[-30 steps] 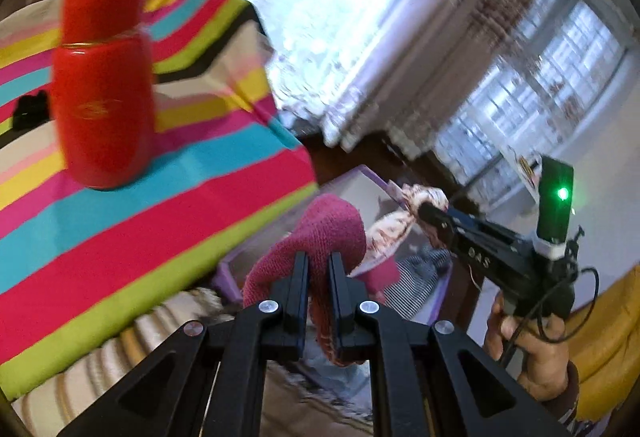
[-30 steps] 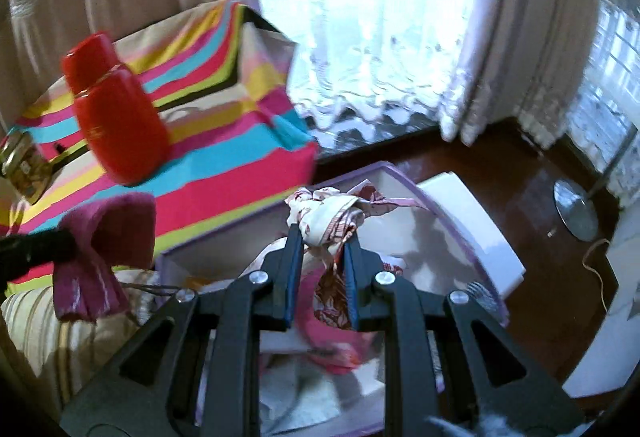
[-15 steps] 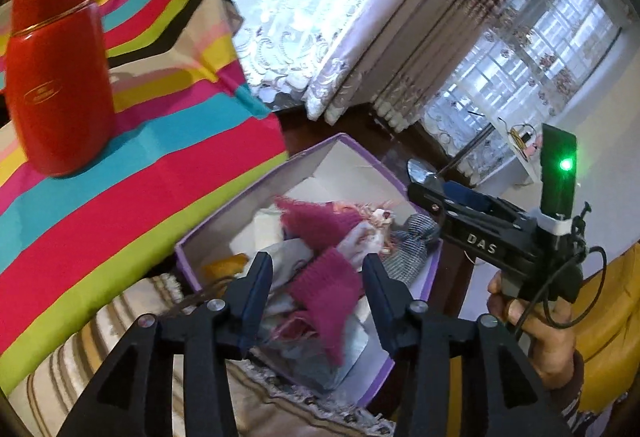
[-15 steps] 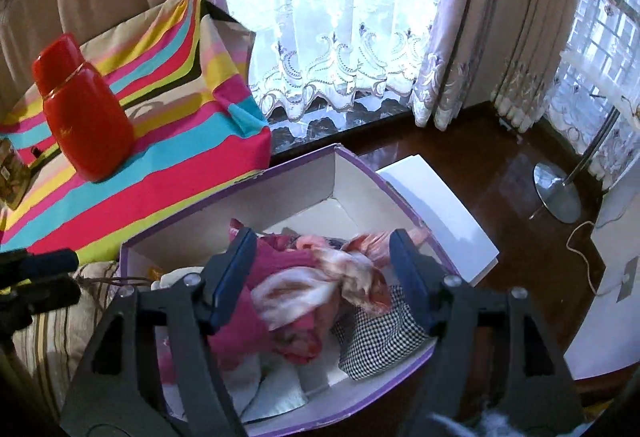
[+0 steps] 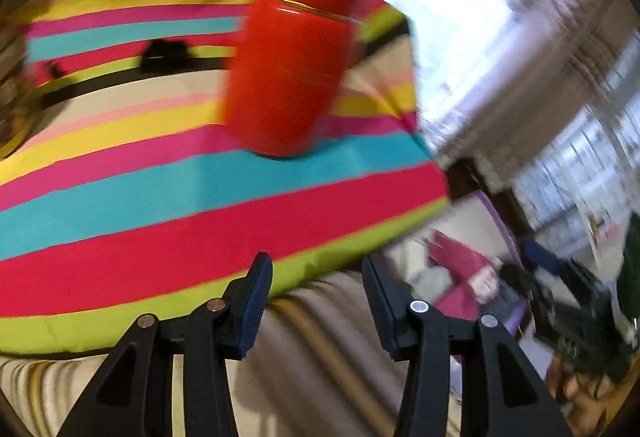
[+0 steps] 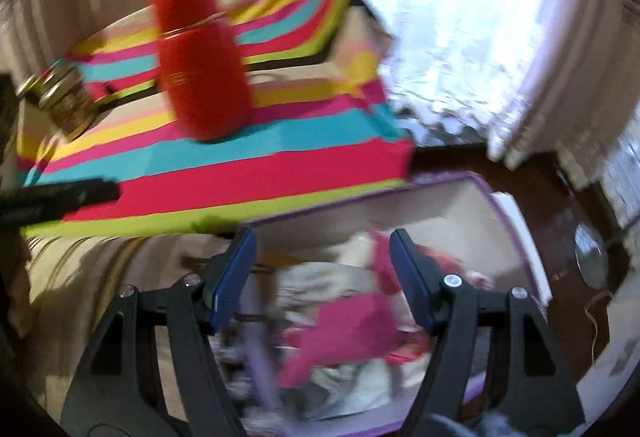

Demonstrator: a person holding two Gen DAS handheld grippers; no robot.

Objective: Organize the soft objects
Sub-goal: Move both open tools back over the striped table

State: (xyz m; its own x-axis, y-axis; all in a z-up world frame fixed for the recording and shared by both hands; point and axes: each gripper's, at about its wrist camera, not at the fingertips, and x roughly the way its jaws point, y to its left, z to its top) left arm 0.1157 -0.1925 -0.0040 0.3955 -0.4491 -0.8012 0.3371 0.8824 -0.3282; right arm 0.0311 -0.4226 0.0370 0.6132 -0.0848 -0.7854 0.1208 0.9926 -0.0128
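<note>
Both views are motion-blurred. My left gripper (image 5: 318, 279) is open and empty, over the edge of the striped cloth (image 5: 160, 205) and a beige striped cushion (image 5: 320, 357). My right gripper (image 6: 322, 261) is open and empty above the purple-rimmed box (image 6: 520, 237), which holds a pink knit cloth (image 6: 344, 333) and other soft pieces. The box also shows in the left wrist view (image 5: 502, 221), with the pink cloth (image 5: 456, 261) inside, to the right of my left gripper.
A red flask (image 5: 296, 77) stands on the striped cloth; it also shows in the right wrist view (image 6: 200, 65). A gold-lidded jar (image 6: 60, 101) lies at the cloth's left. A dark wood floor (image 6: 560, 197), a lamp base (image 6: 592, 253) and curtains lie right.
Both grippers let go of their cloths, the pink knit and the patterned scarf, which now lie in the box. Both grippers have since swung left toward the striped cloth.
</note>
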